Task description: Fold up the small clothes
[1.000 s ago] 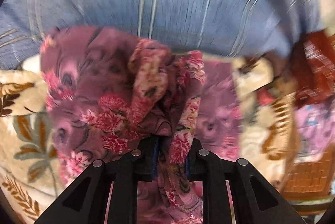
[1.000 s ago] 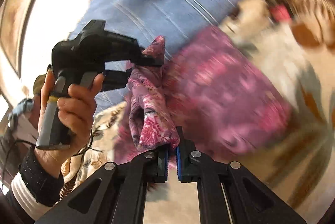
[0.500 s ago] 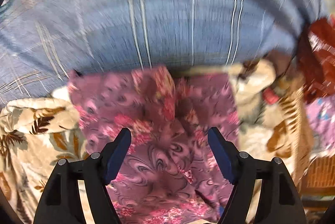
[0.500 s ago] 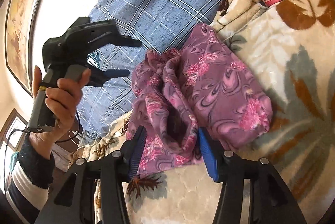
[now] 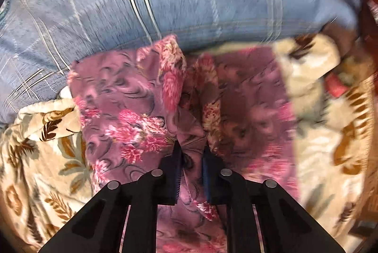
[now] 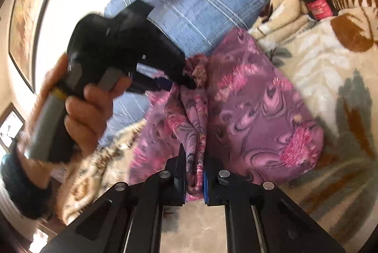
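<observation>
both tools have just closed on the purple floral garment (image 5: 132, 111): left tool (image 5: 191, 153) and right tool (image 6: 193, 163) each pinch a raised ridge of cloth between their fingers, likely to lift opposite ends for a fold. it lies ahead on the cream blanket (image 6: 330, 59).

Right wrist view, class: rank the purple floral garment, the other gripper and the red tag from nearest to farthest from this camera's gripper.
1. Purple floral garment: pinched in the right gripper.
2. Left gripper: upper left, gripping the garment's far end.
3. Red tag: far upper right, on the blanket.
</observation>
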Action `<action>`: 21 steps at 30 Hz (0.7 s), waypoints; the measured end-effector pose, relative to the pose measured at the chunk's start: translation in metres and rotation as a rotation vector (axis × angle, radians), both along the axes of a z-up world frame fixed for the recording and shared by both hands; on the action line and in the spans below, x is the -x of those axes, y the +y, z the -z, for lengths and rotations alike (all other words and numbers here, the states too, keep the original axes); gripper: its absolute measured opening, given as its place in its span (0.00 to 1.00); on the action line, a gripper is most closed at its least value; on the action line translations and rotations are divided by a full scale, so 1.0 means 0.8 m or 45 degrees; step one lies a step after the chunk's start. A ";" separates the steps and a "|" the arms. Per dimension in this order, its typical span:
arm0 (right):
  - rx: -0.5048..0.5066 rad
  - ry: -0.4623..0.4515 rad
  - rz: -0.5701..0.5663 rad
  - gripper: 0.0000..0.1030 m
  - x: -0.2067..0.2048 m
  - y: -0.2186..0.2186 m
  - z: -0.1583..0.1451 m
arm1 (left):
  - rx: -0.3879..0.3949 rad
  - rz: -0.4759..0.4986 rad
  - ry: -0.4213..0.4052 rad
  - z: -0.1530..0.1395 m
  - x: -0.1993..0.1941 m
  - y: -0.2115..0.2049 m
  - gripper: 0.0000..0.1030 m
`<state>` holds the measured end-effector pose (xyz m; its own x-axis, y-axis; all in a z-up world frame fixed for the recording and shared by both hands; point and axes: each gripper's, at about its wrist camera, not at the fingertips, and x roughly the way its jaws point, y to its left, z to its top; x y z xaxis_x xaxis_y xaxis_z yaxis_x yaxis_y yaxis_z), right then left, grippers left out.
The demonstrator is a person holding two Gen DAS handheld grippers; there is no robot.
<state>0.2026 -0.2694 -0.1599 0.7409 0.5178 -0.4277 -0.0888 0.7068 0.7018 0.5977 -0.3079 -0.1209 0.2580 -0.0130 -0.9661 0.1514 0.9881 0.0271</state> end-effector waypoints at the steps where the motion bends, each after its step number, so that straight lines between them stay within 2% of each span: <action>1: -0.034 -0.032 0.018 0.09 0.006 -0.009 -0.009 | 0.032 0.019 -0.029 -0.011 0.004 -0.007 0.12; 3: -0.047 -0.077 0.074 0.09 0.020 -0.023 -0.022 | 0.111 0.066 -0.084 -0.034 0.014 -0.027 0.12; 5: -0.026 -0.082 0.147 0.09 0.030 -0.039 -0.027 | 0.163 0.128 -0.121 -0.040 0.017 -0.054 0.12; 8: 0.023 0.026 0.196 0.09 0.028 -0.056 -0.008 | 0.193 0.126 -0.112 -0.014 0.011 -0.082 0.12; 9: 0.025 0.115 0.177 0.09 0.021 -0.059 0.007 | 0.180 0.108 -0.079 0.007 0.001 -0.085 0.12; 11: 0.032 0.203 0.143 0.11 0.015 -0.057 0.021 | 0.204 0.066 -0.008 0.031 -0.008 -0.079 0.12; 12: 0.029 0.207 0.126 0.14 0.016 -0.059 0.021 | 0.276 0.046 0.001 0.031 -0.010 -0.064 0.12; 15: 0.046 0.150 0.121 0.23 0.030 -0.075 0.000 | 0.427 0.012 -0.092 0.002 -0.010 -0.007 0.13; 16: 0.047 0.113 0.152 0.26 0.033 -0.086 -0.012 | 0.454 -0.009 -0.136 -0.007 -0.007 0.015 0.16; 17: 0.043 0.078 0.187 0.32 0.032 -0.097 -0.022 | 0.467 -0.055 -0.198 -0.019 -0.005 0.045 0.29; 18: 0.033 0.043 0.210 0.38 0.030 -0.107 -0.033 | 0.460 -0.089 -0.244 -0.027 -0.005 0.068 0.48; 19: 0.029 0.025 0.211 0.39 0.017 -0.114 -0.043 | 0.433 -0.124 -0.286 -0.030 -0.005 0.089 0.56; 20: 0.030 0.022 0.196 0.40 0.000 -0.115 -0.052 | 0.397 -0.173 -0.329 -0.029 -0.005 0.115 0.60; 21: 0.026 0.018 0.154 0.42 -0.020 -0.114 -0.057 | 0.391 -0.201 -0.328 -0.024 -0.004 0.131 0.60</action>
